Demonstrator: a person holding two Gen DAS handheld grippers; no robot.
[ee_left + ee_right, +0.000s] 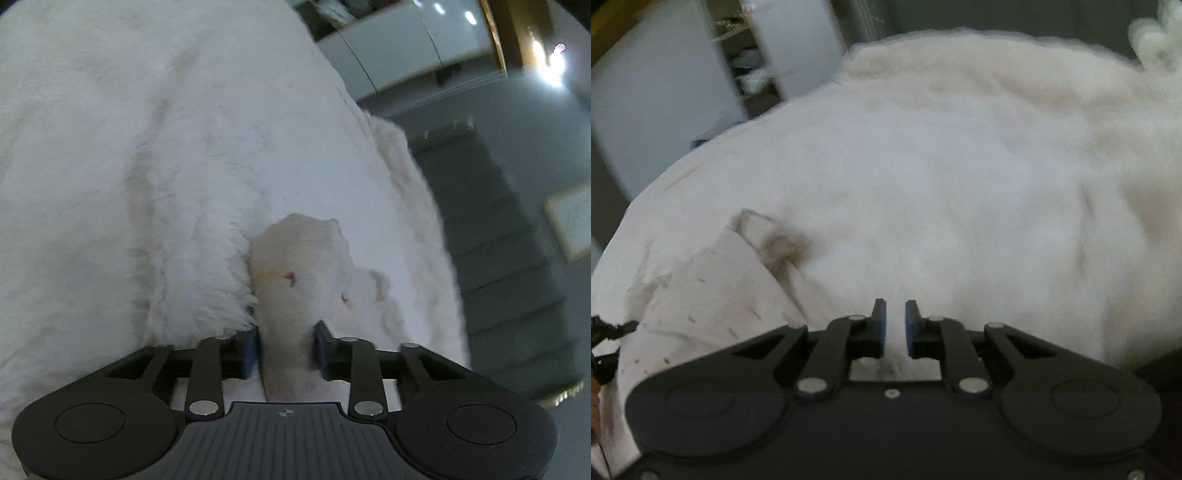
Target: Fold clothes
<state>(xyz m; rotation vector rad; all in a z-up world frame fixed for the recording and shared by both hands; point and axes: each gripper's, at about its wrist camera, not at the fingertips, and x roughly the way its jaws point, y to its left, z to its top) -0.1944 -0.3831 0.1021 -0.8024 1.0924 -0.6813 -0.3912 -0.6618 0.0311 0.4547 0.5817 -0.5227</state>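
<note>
White fleece fills both views: a fluffy white garment (184,166) spreads across most of each frame, its edge running down the right of the left wrist view against a grey floor (517,258). The left gripper (286,349) has its fingers clamped on a smoother cream band of the fabric, perhaps a cuff or hem, low in the centre. The right gripper (895,328) has its fingers drawn narrow, pale fabric showing in the gap; whether they pinch it I cannot tell. A printed lining (713,295) turns out at lower left. Judging by this, a fold is mid-carry; next, the held edge needs laying flat and aligned before release.
</note>
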